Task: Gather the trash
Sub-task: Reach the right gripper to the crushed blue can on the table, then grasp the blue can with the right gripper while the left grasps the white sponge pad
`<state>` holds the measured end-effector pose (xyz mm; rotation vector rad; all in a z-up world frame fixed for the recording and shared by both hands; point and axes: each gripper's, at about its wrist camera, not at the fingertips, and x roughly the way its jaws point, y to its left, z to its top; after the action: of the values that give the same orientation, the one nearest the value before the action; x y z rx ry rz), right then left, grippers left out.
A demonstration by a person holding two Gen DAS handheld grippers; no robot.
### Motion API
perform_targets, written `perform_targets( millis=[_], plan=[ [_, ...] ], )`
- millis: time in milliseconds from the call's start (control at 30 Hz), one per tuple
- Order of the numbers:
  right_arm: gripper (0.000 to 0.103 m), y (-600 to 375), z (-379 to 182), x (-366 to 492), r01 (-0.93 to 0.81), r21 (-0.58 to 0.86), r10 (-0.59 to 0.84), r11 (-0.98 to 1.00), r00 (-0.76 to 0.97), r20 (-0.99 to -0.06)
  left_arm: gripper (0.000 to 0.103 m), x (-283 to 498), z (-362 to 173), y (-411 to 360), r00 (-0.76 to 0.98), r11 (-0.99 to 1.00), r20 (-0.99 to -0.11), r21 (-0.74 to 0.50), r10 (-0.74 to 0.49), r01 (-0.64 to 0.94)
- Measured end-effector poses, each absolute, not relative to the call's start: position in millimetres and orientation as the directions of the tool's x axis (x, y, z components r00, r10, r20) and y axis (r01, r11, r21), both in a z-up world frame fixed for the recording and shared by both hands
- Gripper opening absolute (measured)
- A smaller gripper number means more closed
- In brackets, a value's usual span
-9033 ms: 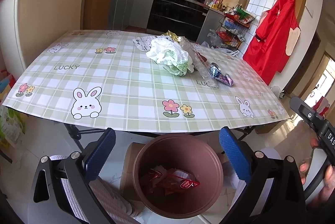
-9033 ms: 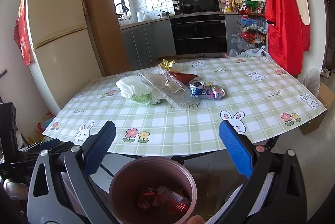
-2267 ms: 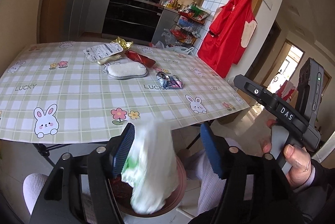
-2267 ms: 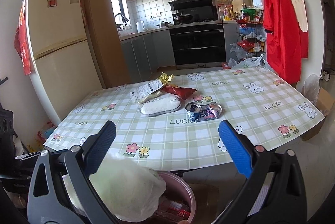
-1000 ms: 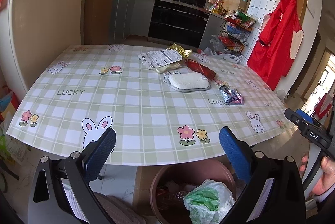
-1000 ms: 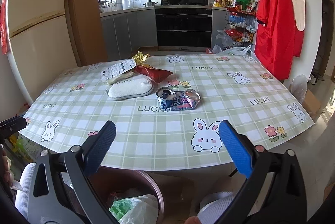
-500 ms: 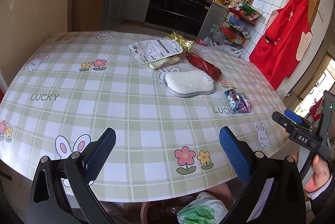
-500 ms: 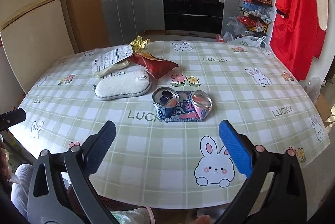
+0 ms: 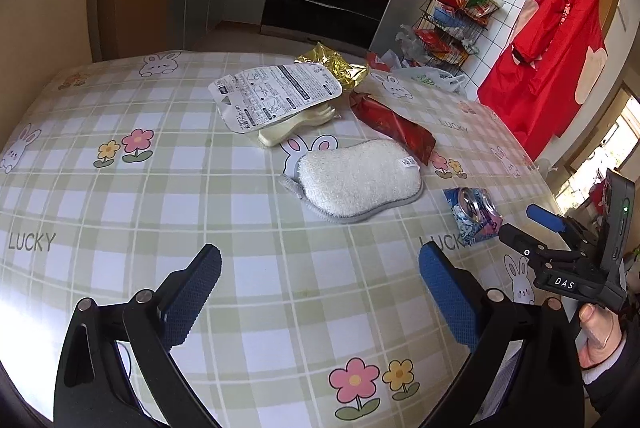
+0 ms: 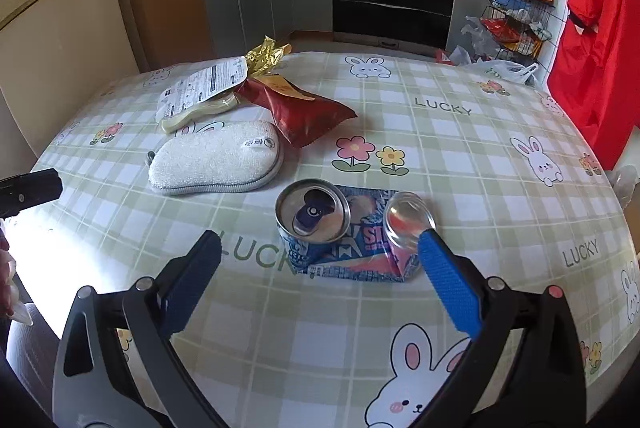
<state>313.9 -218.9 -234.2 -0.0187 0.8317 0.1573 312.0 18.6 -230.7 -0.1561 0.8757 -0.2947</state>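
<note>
Your right gripper [image 10: 318, 260] is the nearer tool for the next pickup. Its fingers [image 10: 448, 282] are spread wide and hold nothing. The crushed blue aluminium drink can [image 10: 344, 228] lies on the counter [image 10: 460, 156] directly ahead of them, with its near edge already between the two tips. The right tip overlaps the can's flattened base end in the right wrist view; contact cannot be confirmed.

The can's long axis runs left to right, across the line of approach. The round lid end with the pull-tab opening points to your left, the base to your right. The flattened body between them is judged the best part to grip, provided the gripper is turned so that the fingers close across the short dimension.

Your left gripper [image 9: 318, 286] is also released and empty. From it, the can [image 9: 472, 214] lies ahead and well to the right, just beside the right gripper. Directly ahead of the left fingers [image 9: 192, 294] sits the white oval scrubbing sponge with a grey edge [image 9: 358, 184]; beyond that lie a red foil snack wrapper [image 9: 394, 128] and a white printed packet [image 9: 276, 96].
</note>
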Motion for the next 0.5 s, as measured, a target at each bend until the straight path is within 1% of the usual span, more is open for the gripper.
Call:
perform_targets(
  millis=[33, 67, 100, 167, 433, 500],
  plan=[
    [0.096, -218, -236, 317, -0.155, 0.05, 0.141, 0.987, 0.661, -0.737, 0.097, 316, -232, 15, 0.601, 0.948, -0.733, -0.246, -0.318, 0.2],
    [0.089, -217, -238, 320, -0.163, 0.056, 0.15, 0.985, 0.657, -0.739, 0.096, 319, -233, 12, 0.599, 0.948, -0.734, -0.24, -0.319, 0.21],
    [0.079, -216, -241, 324, -0.17, 0.063, 0.159, 0.984, 0.644, -0.748, 0.095, 322, -234, 10, 0.597, 0.947, -0.735, -0.237, -0.321, 0.218],
    [0.07, -215, -247, 331, -0.162, 0.057, 0.148, 0.985, 0.633, -0.76, 0.09, 329, -238, 6, 0.589, 0.944, -0.739, -0.237, -0.328, 0.229],
    [0.068, -210, -266, 349, -0.171, 0.068, 0.158, 0.983, 0.593, -0.79, 0.078, 348, -251, 6, 0.574, 0.942, -0.747, -0.265, -0.335, 0.205],
    [0.063, -208, -269, 353, -0.169, 0.058, 0.148, 0.984, 0.585, -0.797, 0.074, 352, -253, 5, 0.568, 0.94, -0.749, -0.274, -0.341, 0.204]
  ],
)
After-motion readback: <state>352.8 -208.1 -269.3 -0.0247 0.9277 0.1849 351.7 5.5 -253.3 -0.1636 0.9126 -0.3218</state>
